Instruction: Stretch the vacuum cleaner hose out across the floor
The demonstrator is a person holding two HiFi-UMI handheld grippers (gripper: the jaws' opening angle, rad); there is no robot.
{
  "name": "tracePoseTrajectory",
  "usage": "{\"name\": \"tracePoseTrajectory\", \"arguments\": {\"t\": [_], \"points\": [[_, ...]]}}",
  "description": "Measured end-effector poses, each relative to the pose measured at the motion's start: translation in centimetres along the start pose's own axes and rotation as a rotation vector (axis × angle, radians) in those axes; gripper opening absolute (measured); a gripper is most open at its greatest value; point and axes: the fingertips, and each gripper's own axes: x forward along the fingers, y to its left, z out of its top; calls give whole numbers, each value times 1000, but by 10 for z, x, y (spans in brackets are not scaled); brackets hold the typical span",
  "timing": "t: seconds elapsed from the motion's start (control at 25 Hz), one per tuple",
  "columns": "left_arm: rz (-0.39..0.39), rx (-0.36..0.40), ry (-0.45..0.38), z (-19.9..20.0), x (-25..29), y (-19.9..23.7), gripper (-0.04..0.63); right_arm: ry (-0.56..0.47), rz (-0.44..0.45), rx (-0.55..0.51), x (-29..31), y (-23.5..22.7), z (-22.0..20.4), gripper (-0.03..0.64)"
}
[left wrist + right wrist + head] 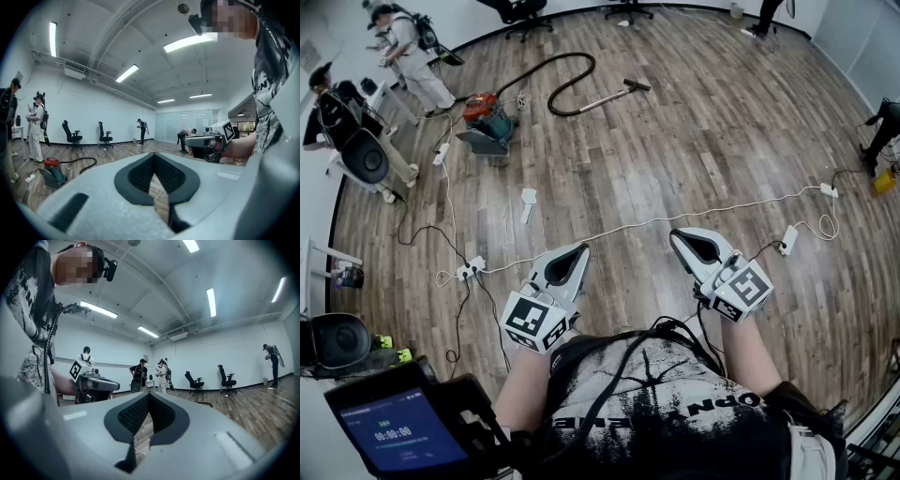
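Left gripper [578, 249] and right gripper [678, 236] were both held before the chest, jaws together, nothing between them. Vacuum cleaner hose [534, 66] lay looped on the wood floor [694, 141], well apart from both, beside the red vacuum cleaner [487, 117].

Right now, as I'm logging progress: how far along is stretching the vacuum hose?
Done: nothing; the hose lies looped on the floor beside the vacuum cleaner, far across the room. In hand: nothing; the left tool and right tool are both shut and empty, nowhere near it. Left: reach the hose, grip it, pull it straight.
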Motion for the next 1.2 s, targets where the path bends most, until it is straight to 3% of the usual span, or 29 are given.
{"name": "tracePoseTrajectory", "arguments": {"t": [1.2], "points": [[-48,-32,43,-23,11,-20,0,8,79,54,30,20,-23,6]]}}
